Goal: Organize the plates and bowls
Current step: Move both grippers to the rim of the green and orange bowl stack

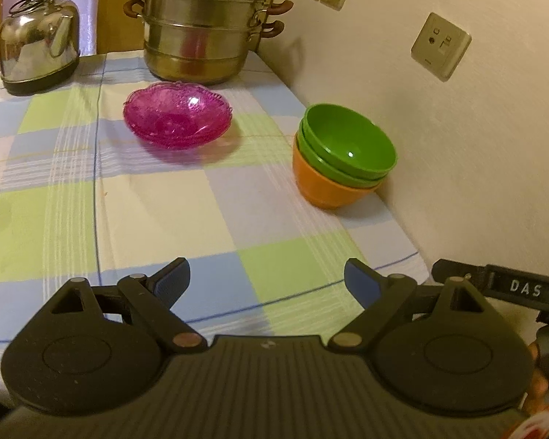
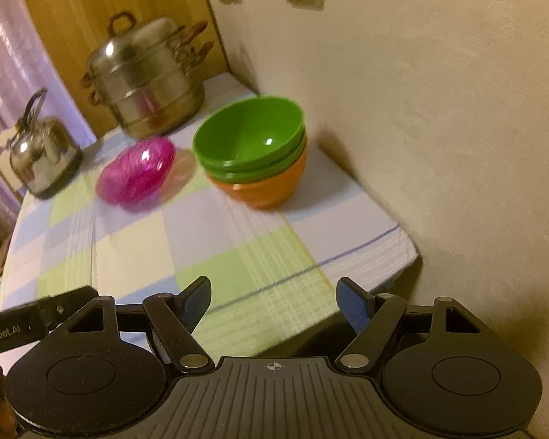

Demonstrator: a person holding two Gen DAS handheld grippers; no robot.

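A stack of pink glass plates (image 1: 177, 119) sits on the checked tablecloth (image 1: 157, 212) in front of the steamer pot; it also shows in the right wrist view (image 2: 137, 170). Two green bowls (image 1: 347, 142) are nested in an orange bowl (image 1: 322, 186) by the wall, also in the right wrist view (image 2: 250, 135), (image 2: 267, 186). My left gripper (image 1: 267, 281) is open and empty over the near table edge. My right gripper (image 2: 273, 301) is open and empty at the near right corner. Part of the right gripper shows at the left view's right edge (image 1: 501, 287).
A steel steamer pot (image 1: 201, 22) and a steel kettle (image 1: 38, 44) stand at the back of the table. A wall (image 1: 475, 146) with sockets (image 1: 441, 45) runs along the table's right side. The table edge (image 2: 384, 256) is close below my right gripper.
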